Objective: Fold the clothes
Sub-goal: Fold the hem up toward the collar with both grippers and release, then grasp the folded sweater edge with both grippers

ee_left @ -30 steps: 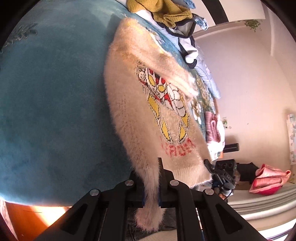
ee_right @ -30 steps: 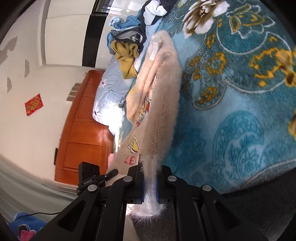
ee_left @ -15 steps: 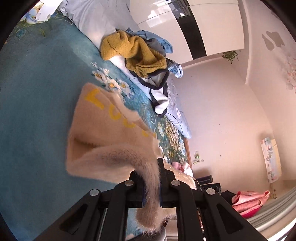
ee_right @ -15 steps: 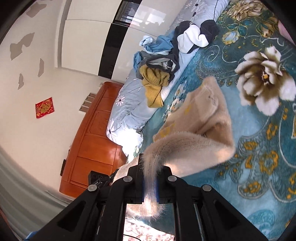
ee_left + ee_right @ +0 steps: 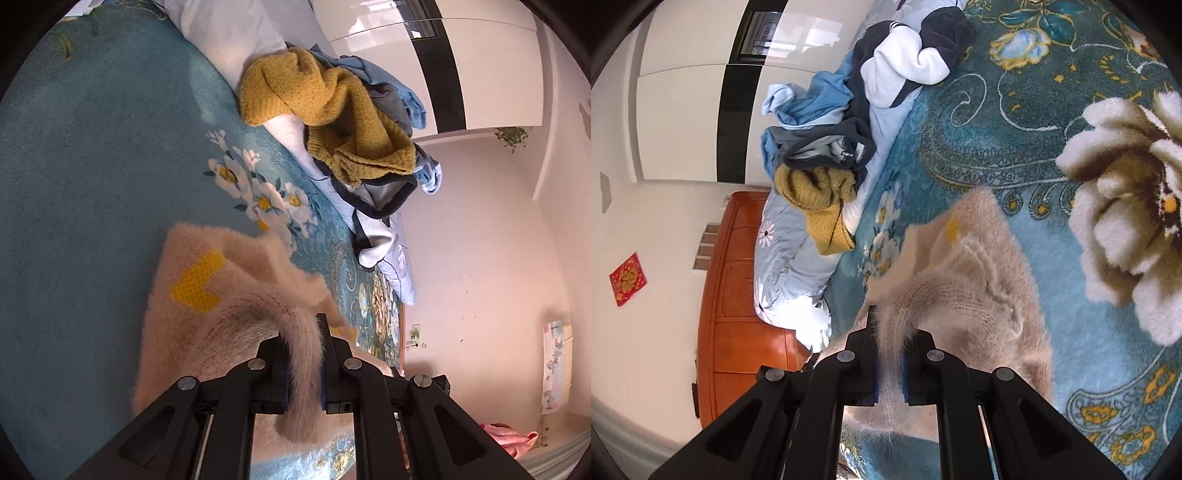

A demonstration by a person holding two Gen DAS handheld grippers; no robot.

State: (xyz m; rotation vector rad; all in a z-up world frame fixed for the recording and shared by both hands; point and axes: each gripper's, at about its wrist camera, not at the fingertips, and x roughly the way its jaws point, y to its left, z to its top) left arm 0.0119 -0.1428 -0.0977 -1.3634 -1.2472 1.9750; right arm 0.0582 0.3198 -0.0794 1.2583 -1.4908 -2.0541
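Both claws nearly closed, pinching fuzzy hem: left gripper and right gripper each clamped on beige sweater, evidently to carry near edge over far half for a fold. Sweater doubled on teal blanket, near side; unfolded clothes pile heaped far. Lower layer and pad contact hidden by pile fibres; hands outside view.

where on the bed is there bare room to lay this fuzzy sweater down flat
Bare blanket lies open beside the beige sweater, away from the pillows; in the right wrist view, another free patch surrounds the big white flower. It is crowded by the headboard: the mustard knit and the dark and blue clothes pile over the pillows.
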